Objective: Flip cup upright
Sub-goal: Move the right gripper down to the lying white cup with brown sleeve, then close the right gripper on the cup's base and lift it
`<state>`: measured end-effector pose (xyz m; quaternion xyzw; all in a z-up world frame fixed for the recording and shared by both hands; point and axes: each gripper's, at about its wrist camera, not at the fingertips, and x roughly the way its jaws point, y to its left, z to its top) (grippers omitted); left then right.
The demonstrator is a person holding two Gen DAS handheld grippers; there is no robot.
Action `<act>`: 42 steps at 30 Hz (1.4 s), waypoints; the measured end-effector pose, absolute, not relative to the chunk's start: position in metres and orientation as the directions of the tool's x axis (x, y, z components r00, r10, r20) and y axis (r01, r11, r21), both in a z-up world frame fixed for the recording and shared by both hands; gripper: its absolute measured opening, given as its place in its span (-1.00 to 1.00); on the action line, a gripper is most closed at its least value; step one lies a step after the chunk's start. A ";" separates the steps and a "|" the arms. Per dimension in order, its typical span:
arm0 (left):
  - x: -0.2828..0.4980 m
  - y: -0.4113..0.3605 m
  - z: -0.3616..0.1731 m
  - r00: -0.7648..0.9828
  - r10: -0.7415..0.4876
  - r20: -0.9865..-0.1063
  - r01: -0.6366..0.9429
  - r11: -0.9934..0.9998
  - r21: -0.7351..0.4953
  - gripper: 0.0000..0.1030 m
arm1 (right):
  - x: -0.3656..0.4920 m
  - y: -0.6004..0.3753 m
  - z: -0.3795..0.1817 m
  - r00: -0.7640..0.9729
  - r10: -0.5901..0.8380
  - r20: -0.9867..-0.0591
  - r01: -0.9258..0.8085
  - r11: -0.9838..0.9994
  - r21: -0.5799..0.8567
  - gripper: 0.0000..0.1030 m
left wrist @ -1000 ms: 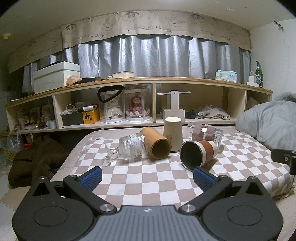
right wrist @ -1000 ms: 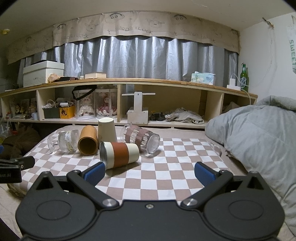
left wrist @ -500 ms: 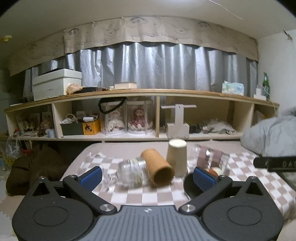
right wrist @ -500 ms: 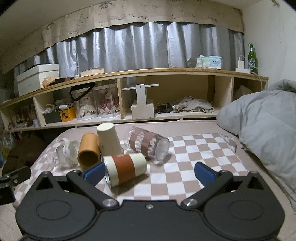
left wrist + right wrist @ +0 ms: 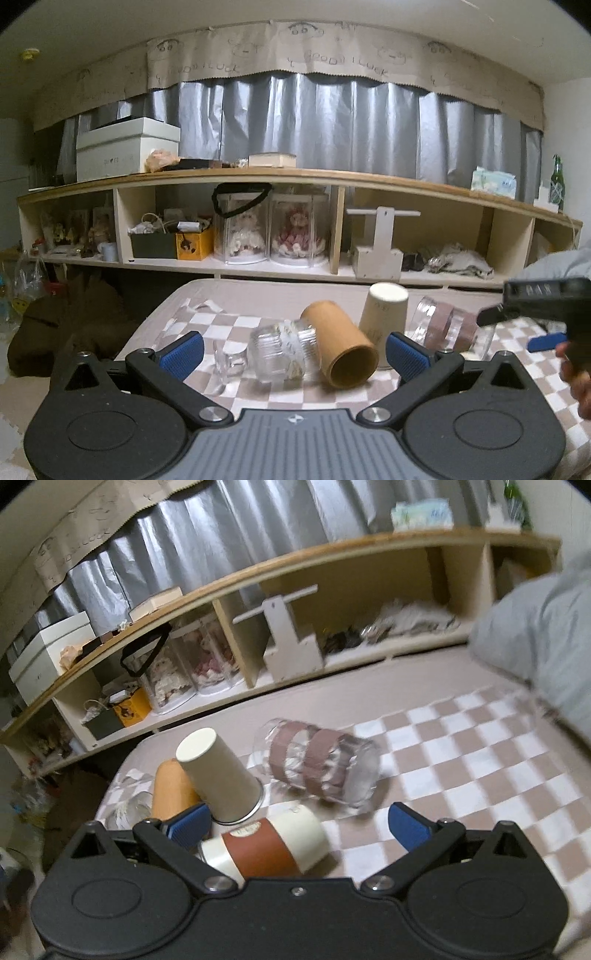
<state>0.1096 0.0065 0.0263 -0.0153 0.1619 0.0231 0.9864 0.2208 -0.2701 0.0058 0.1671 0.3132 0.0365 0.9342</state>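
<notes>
Several cups lie on the checkered cloth [image 5: 461, 775]. In the right wrist view a white cup with a brown sleeve [image 5: 264, 847] lies on its side between the blue pads of my open right gripper [image 5: 297, 825]. Behind it a cream paper cup [image 5: 218, 773] stands upside down, an orange cup [image 5: 171, 792] lies on its side, and a clear glass with brown bands [image 5: 321, 766] lies on its side. My left gripper [image 5: 293, 354] is open and empty, with a clear ribbed glass [image 5: 282, 349] and the orange cup [image 5: 341, 349] lying ahead of it. The right gripper [image 5: 543, 310] shows at the right edge.
A long wooden shelf [image 5: 295, 177] with doll cases, boxes and a wooden stand runs behind the bed. A grey duvet [image 5: 535, 642] lies to the right. A dark bundle [image 5: 62, 328] sits on the floor at the left.
My right gripper has moved forward and down over the brown-sleeved cup, tilting left. My left gripper has lowered and come closer to the clear glass and orange cup.
</notes>
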 end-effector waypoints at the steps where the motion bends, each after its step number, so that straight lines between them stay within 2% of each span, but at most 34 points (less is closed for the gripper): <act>1: 0.110 0.008 0.024 0.946 0.044 -0.321 -0.052 0.998 -0.018 1.00 | 0.229 -0.271 0.002 0.792 0.192 -0.579 0.034 0.934 0.356 1.00; 6: 0.113 0.017 0.014 0.938 0.021 -0.346 -0.037 0.999 -0.039 1.00 | 0.265 -0.268 -0.024 0.745 0.278 -0.606 0.030 0.894 0.447 1.00; 12: 0.117 0.025 0.008 0.928 -0.020 -0.372 -0.012 0.996 -0.084 1.00 | 0.282 -0.260 -0.044 0.719 0.295 -0.630 0.023 0.895 0.446 1.00; 16: 0.117 0.024 0.008 0.923 -0.059 -0.381 0.018 0.994 -0.110 1.00 | 0.276 -0.252 -0.045 0.697 0.347 -0.627 -0.023 0.885 0.465 1.00; 28: 0.113 0.009 -0.001 0.908 -0.068 -0.414 0.042 0.997 -0.072 1.00 | 0.237 -0.219 -0.037 0.563 0.510 -0.651 -0.189 0.846 0.499 0.99; 30: 0.112 0.010 -0.001 0.907 -0.066 -0.416 0.037 0.996 -0.077 1.00 | 0.232 -0.214 -0.032 0.552 0.501 -0.667 -0.249 0.862 0.441 0.95; 32: 0.112 0.012 -0.001 0.907 -0.067 -0.416 0.033 0.995 -0.089 1.00 | 0.228 -0.210 -0.023 0.580 0.455 -0.676 -0.335 0.889 0.311 0.93; 35: 0.113 0.015 -0.001 0.907 -0.066 -0.415 0.025 0.994 -0.103 1.00 | 0.222 -0.195 -0.010 0.622 0.378 -0.686 -0.517 0.856 0.003 0.93; 36: 0.114 0.016 -0.001 0.907 -0.065 -0.417 0.022 0.994 -0.106 1.00 | 0.220 -0.186 -0.009 0.631 0.349 -0.693 -0.581 0.804 -0.124 0.93; 38: 0.115 0.018 -0.003 0.903 -0.063 -0.424 0.016 0.993 -0.113 1.00 | 0.217 -0.172 -0.011 0.631 0.305 -0.713 -0.662 0.690 -0.291 0.93; 40: 0.118 0.020 -0.004 0.899 -0.062 -0.434 0.011 0.993 -0.121 1.00 | 0.218 -0.159 -0.017 0.596 0.277 -0.753 -0.733 0.570 -0.371 0.93; 42: 0.119 0.023 -0.005 0.896 -0.065 -0.440 0.006 0.991 -0.133 1.00 | 0.222 -0.151 -0.024 0.547 0.261 -0.795 -0.780 0.503 -0.371 0.91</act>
